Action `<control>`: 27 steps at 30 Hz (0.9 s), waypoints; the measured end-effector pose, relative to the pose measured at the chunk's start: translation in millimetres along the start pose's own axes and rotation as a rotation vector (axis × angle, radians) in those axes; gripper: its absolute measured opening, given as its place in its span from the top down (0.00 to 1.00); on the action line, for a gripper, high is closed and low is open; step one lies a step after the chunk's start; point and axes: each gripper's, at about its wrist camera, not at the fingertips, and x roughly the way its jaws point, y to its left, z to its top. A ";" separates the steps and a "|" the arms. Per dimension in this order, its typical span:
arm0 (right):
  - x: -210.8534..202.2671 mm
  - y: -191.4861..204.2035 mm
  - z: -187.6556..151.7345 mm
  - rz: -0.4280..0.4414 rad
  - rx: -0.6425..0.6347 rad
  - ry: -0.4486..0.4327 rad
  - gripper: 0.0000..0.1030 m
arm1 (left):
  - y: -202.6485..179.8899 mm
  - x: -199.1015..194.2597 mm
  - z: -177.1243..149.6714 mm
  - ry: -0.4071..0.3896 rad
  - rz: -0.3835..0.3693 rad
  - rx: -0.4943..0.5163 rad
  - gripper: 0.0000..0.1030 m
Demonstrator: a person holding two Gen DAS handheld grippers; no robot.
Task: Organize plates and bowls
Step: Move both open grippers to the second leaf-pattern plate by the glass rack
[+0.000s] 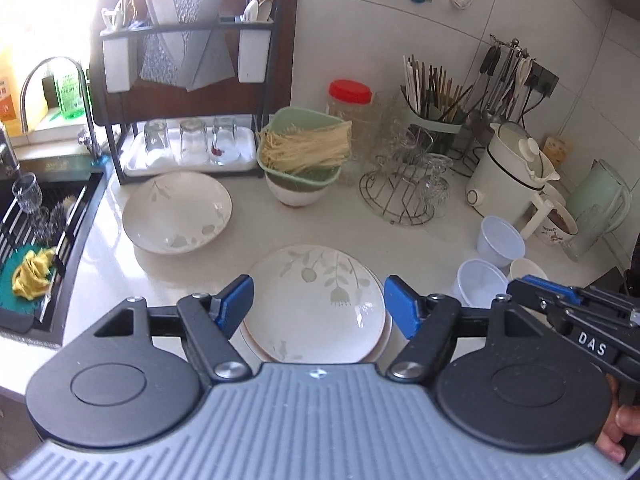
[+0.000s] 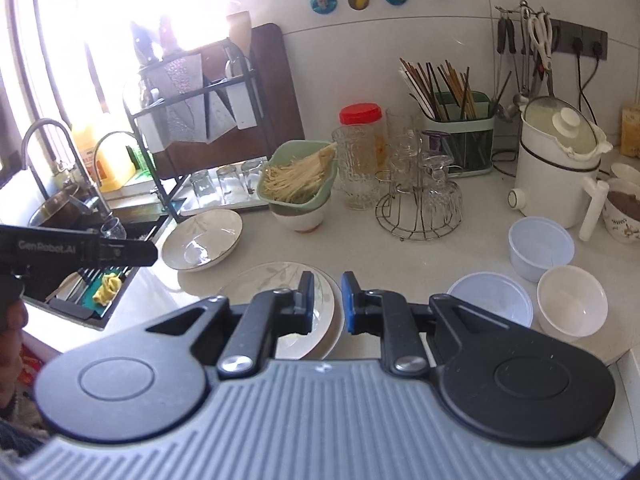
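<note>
Two white plates with a grey leaf print lie stacked [image 1: 316, 304] near the counter's front edge; the stack also shows in the right wrist view [image 2: 280, 288]. A third leaf-print plate [image 1: 178, 212] lies alone behind it to the left, also seen in the right wrist view [image 2: 202, 244]. My left gripper [image 1: 319, 306] is wide open above the stack and empty. My right gripper [image 2: 327, 302] has its jaws a narrow gap apart over the stack's right rim and holds nothing. Two white plastic bowls [image 2: 540, 246] [image 2: 492, 298] and a ceramic bowl [image 2: 572, 306] stand to the right.
A green strainer of noodles [image 1: 304, 148] sits on a white bowl [image 1: 296, 194] at the back. A wire glass rack [image 1: 400, 196], a white kettle [image 1: 508, 172], a chopstick holder [image 2: 460, 132] and a dish rack [image 1: 188, 92] stand along the wall. The sink [image 1: 36, 240] lies left.
</note>
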 end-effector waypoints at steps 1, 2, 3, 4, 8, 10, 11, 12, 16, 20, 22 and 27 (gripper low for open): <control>0.6 0.0 0.7 -0.001 -0.005 0.002 0.82 | 0.4 0.5 -1.1 0.003 0.004 -0.005 0.26; 1.2 -0.6 1.5 -0.001 -0.008 0.004 0.82 | 1.0 0.7 -1.7 0.003 0.008 -0.013 0.26; 1.7 -1.1 2.0 0.000 -0.010 0.005 0.82 | 2.5 0.4 -1.9 -0.002 0.009 -0.024 0.26; 2.4 -1.3 2.4 0.000 -0.014 0.007 0.82 | 3.5 0.5 -2.7 -0.008 0.010 -0.035 0.26; 5.9 -1.0 3.6 0.004 -0.027 0.010 0.80 | 7.4 1.9 -2.5 -0.017 0.023 -0.057 0.26; 8.3 -2.0 3.0 -0.004 -0.027 0.009 0.48 | 9.5 3.4 -1.5 -0.016 0.028 -0.063 0.26; 9.4 -2.9 2.6 -0.014 -0.023 0.007 0.38 | 10.5 4.3 -1.0 -0.014 0.028 -0.064 0.26; 9.7 -4.2 2.5 -0.020 -0.014 0.005 0.25 | 11.5 5.1 -0.2 -0.012 0.027 -0.064 0.26; 11.6 -8.6 4.2 -0.022 0.022 0.005 0.26 | 14.9 10.3 1.4 0.004 0.032 -0.060 0.26; 21.6 -4.7 6.1 -0.006 0.036 0.025 0.26 | 24.2 19.2 4.1 0.029 0.039 -0.066 0.25; 27.9 0.2 6.7 -0.004 0.029 0.031 0.26 | 32.3 25.7 9.4 0.041 0.043 -0.072 0.25; 41.2 10.0 16.3 -0.022 0.021 0.031 0.26 | 53.9 40.0 26.3 0.036 0.041 -0.079 0.20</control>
